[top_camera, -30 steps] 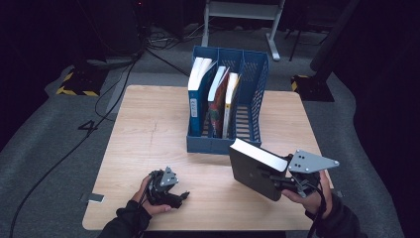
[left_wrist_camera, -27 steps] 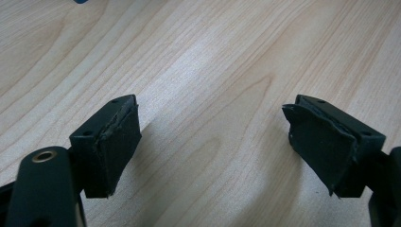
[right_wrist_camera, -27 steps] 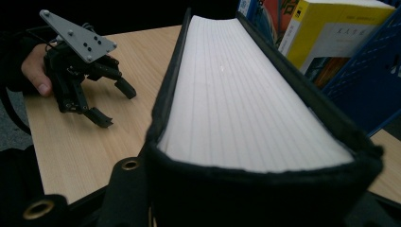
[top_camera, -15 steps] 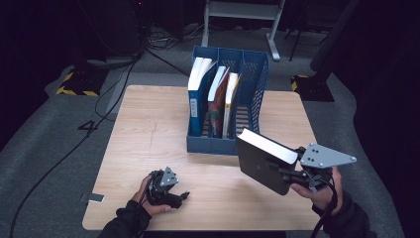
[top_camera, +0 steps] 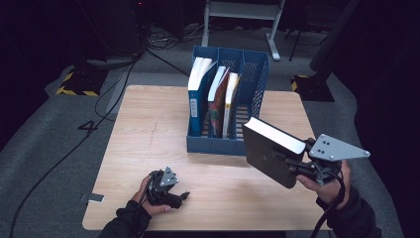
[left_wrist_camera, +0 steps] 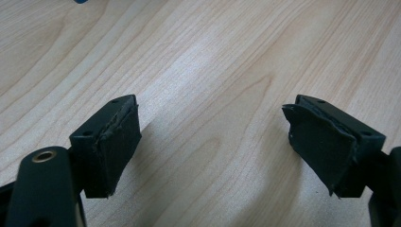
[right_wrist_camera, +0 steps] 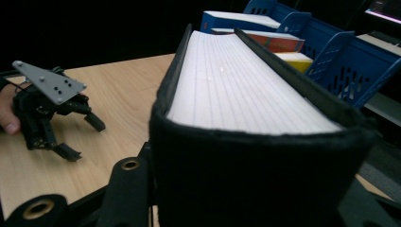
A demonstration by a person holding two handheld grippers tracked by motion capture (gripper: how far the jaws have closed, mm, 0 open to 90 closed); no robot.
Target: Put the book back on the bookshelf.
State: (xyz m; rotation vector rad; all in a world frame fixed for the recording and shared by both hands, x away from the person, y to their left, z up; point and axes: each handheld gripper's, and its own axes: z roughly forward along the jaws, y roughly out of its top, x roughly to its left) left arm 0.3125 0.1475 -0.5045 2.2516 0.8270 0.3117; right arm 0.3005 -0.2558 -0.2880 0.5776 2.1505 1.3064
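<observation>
A thick black book [top_camera: 270, 153] with white page edges hangs tilted above the table's right front, and my right gripper [top_camera: 288, 166] is shut on its lower end. In the right gripper view the black book [right_wrist_camera: 246, 94] rises close in front of the camera, pages facing up. Behind it stands a blue file rack [top_camera: 210, 145] holding three upright books: a blue one [top_camera: 195, 94], a colourful one [top_camera: 218, 99] and a yellow-white one [top_camera: 230, 101]. My left gripper [top_camera: 179, 198] rests on the table near the front edge. Its jaws stand open [left_wrist_camera: 217, 151] over bare wood.
The wooden table [top_camera: 148, 134] has free room on its left half. The rack's rightmost slot [top_camera: 250, 94] holds no book. A small grey tag [top_camera: 94, 198] lies at the front left corner. Cables and a stand's legs [top_camera: 272, 29] are on the floor behind.
My right gripper has lifted the black book higher and a little to the right, closer to the rack's front corner. The left gripper has stayed where it was.
</observation>
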